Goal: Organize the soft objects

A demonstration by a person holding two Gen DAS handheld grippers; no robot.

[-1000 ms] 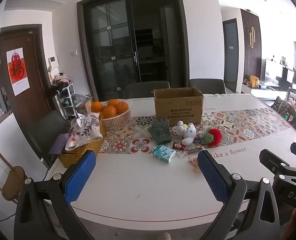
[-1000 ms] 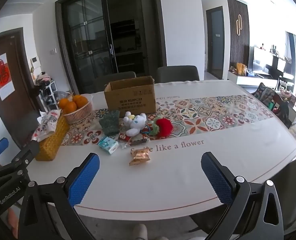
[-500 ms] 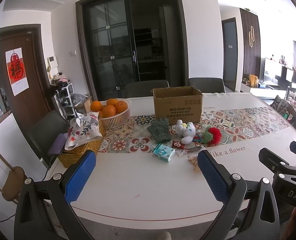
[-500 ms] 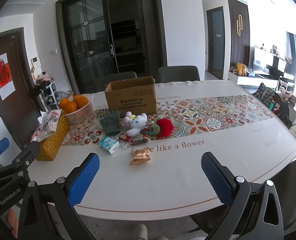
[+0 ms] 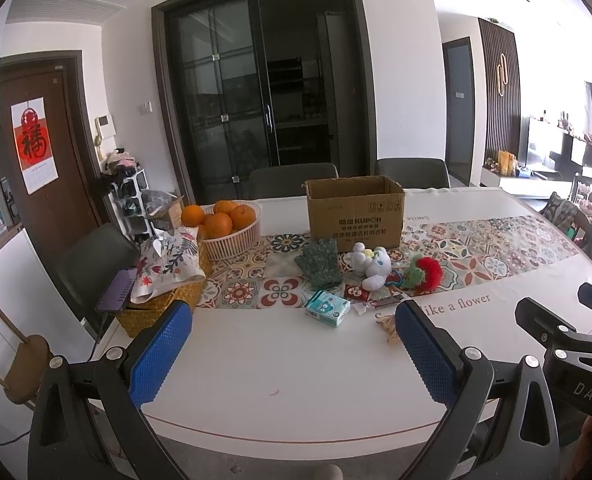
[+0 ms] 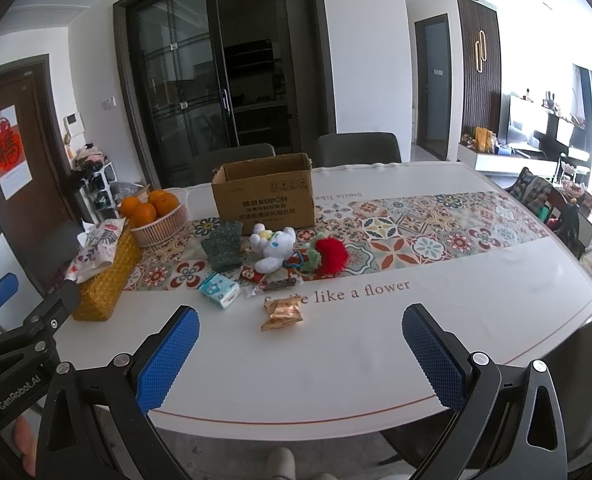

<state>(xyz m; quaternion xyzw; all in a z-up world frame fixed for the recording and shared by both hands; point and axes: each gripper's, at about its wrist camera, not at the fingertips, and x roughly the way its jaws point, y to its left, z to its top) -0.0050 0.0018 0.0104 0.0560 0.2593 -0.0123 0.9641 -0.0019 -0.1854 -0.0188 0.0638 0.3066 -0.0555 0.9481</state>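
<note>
A white plush dog [image 5: 370,262] [image 6: 273,246], a red-and-green fuzzy toy [image 5: 426,271] [image 6: 328,255] and a green knitted glove [image 5: 321,266] [image 6: 223,249] lie on the patterned runner in front of an open cardboard box [image 5: 355,210] [image 6: 265,200]. Both grippers hover over the table's near edge, well short of the toys. My left gripper [image 5: 292,346] is open and empty. My right gripper [image 6: 301,354] is open and empty too. Each gripper shows at the edge of the other's view.
A teal tissue pack [image 5: 327,313] [image 6: 219,289], small snack wrappers [image 6: 282,313] and a dark bar [image 6: 278,285] lie near the toys. A basket of oranges [image 5: 227,226] and a woven basket with floral cloth [image 5: 164,280] stand left. Chairs line the table's far side.
Both views have shifted very slightly; the grippers stay open and nothing on the table has moved.
</note>
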